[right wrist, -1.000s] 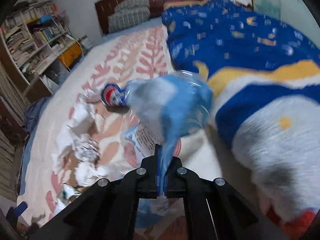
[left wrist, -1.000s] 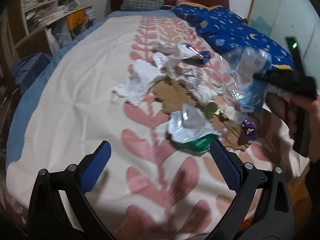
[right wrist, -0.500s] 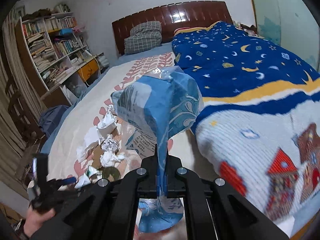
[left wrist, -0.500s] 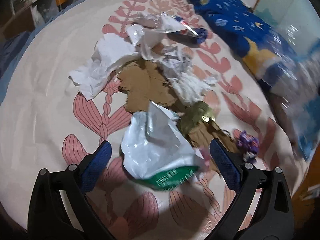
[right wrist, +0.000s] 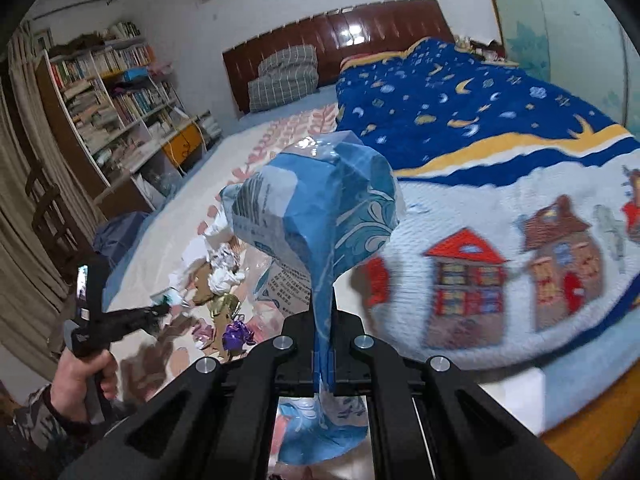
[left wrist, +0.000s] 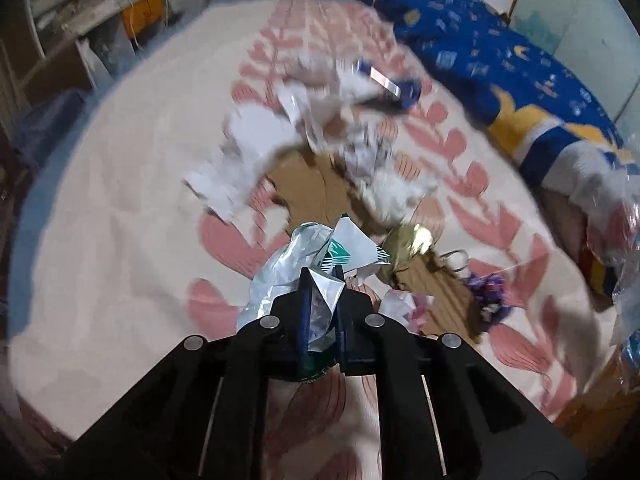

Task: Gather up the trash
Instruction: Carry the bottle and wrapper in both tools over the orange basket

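Trash lies heaped on a bed as a person gathers it with two handheld grippers.

Left wrist view: the left gripper has its jaws clamped together on a crumpled silver wrapper with green print, which bunches up directly between and just ahead of the fingertips. Beyond the jaws, farther up the floral sheet, sit the remaining scraps: white paper ahead and to the left, brown cardboard straight ahead, a gold wrapper and a purple wrapper ahead and to the right. A clear bag edge hangs at the far right of the jaws.

Right wrist view: the right gripper is pinched shut on the neck of a blue plastic bag, which balloons upward straight ahead of the jaws, its long axis running away from the fingertips. The pile lies to the left of these jaws and lower, with the left gripper reaching into it. A blue blanket fills the right side.

The wrapper appears bound for the bag, which lies to the right of the left jaws; the bag's mouth cannot be made out.
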